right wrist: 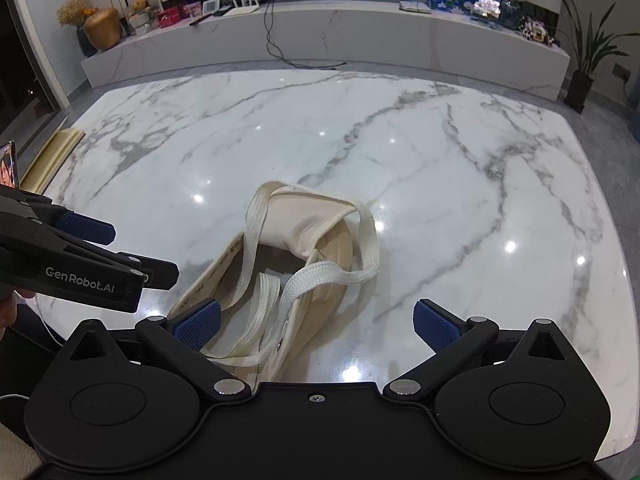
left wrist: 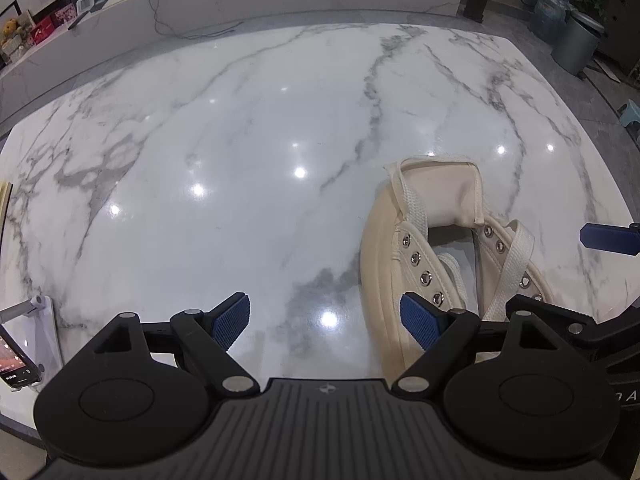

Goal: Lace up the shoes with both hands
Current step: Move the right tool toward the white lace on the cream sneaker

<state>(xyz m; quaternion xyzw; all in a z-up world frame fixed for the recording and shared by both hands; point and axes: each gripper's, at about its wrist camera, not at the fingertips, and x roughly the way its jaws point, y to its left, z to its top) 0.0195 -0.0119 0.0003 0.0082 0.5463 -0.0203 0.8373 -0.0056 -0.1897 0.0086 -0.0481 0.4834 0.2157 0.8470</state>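
Both grippers are held wide open, nothing pinched between the blue pads. The left gripper (left wrist: pixel 326 320) is seen low in its own frame and pokes in at the left edge of the right wrist view. The right gripper (right wrist: pixel 316 320) is spread just as wide, bottom centre.

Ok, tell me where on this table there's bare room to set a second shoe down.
Free: the marble table left of the shoe, up to the phone stand; also beyond the tongue, and right of the shoe in the right wrist view. Crowded: around the shoe, where loose lace and both open grippers sit.
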